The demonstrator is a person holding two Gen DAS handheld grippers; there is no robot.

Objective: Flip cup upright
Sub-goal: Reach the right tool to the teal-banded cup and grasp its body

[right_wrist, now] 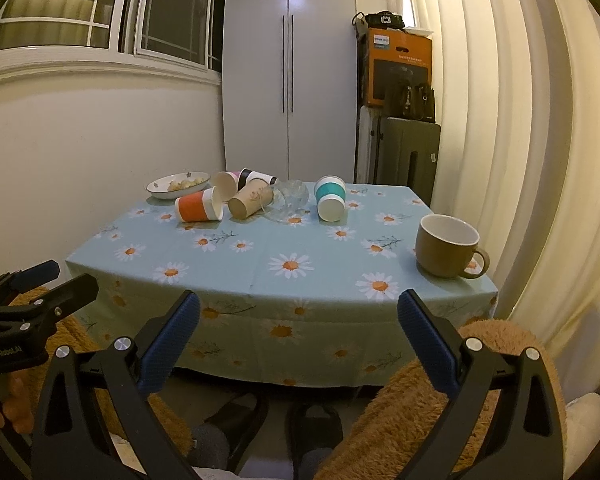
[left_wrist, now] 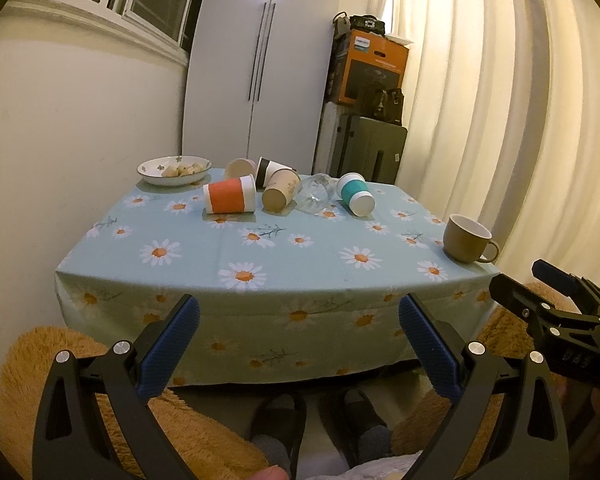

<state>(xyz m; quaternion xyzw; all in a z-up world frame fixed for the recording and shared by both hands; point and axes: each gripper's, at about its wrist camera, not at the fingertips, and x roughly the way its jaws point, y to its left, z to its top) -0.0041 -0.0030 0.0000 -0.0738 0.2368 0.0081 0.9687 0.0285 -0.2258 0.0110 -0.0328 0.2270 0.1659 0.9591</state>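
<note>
Several cups lie on their sides at the far end of the daisy tablecloth (left_wrist: 308, 256): an orange-banded cup (left_wrist: 230, 199) (right_wrist: 199, 209), a plain brown paper cup (left_wrist: 280, 192) (right_wrist: 250, 200), a black-banded cup (left_wrist: 274, 169), a clear glass (left_wrist: 316, 193) (right_wrist: 290, 198) and a teal-banded cup (left_wrist: 355, 194) (right_wrist: 330, 199). A brown mug (left_wrist: 466, 238) (right_wrist: 446, 245) stands upright near the front right corner. My left gripper (left_wrist: 299, 312) is open and empty in front of the table edge. My right gripper (right_wrist: 298, 310) is open and empty too; it also shows in the left wrist view (left_wrist: 536, 280).
A white bowl (left_wrist: 175, 170) of food sits at the table's far left corner. A wall runs along the left, curtains (right_wrist: 520, 140) on the right, a wardrobe and stacked boxes behind. Brown plush (left_wrist: 60, 360) and slippered feet are below the grippers.
</note>
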